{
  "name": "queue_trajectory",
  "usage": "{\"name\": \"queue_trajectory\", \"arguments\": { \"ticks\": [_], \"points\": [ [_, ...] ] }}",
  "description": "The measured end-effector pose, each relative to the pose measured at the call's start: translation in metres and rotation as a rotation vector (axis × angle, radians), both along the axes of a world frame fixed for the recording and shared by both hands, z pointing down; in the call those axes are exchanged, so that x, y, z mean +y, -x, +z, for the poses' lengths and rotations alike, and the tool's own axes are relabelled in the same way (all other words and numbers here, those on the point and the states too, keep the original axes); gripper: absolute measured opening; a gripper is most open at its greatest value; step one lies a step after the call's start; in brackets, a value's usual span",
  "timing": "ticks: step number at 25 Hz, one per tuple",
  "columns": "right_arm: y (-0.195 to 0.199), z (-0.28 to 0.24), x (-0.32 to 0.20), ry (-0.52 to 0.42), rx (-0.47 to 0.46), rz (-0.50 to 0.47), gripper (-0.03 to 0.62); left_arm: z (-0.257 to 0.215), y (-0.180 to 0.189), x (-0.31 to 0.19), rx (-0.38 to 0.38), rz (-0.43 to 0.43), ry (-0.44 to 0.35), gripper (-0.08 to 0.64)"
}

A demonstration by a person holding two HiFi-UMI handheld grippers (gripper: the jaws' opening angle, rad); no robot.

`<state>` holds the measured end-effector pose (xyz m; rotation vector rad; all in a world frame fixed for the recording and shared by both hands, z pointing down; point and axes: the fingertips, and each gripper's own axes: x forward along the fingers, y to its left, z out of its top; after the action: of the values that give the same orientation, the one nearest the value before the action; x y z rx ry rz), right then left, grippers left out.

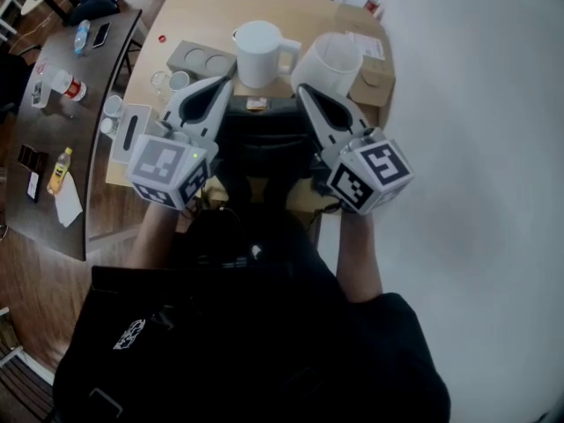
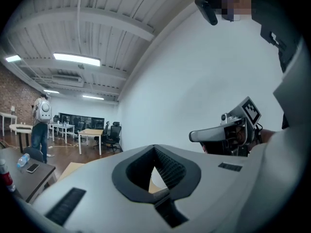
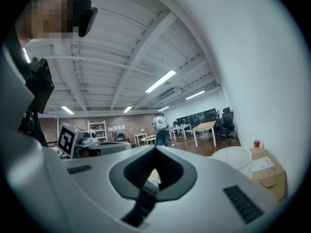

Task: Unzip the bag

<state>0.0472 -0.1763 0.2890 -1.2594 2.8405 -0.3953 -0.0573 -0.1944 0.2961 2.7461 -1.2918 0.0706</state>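
Though neither grips it, the bag (image 1: 264,137) lies between the hand-held grippers (image 1: 224,84) (image 1: 304,89).

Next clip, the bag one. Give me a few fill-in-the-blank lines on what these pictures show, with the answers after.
1. The left gripper and the right gripper both have their jaws ___, with nothing between them.
2. The bag lying below them on the table is ___ in colour.
3. In the head view, the white jug stands to the ___ of the white bucket.
Missing words: shut; black; left.
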Motion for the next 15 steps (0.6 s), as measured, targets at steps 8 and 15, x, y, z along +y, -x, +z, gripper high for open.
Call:
{"name": "queue_trajectory", "arguments": {
  "ticks": [8, 15],
  "points": [
    [0.012, 0.007, 0.004, -0.011, 0.066, -0.031, 0.006, 0.005, 0.000, 0.003, -0.023, -0.014, -0.002, -0.003],
    [0.006, 0.010, 0.007, -0.011, 0.073, -0.030, 0.006, 0.007, -0.004, 0.006, -0.025, -0.013, 0.000, -0.003]
  ]
}}
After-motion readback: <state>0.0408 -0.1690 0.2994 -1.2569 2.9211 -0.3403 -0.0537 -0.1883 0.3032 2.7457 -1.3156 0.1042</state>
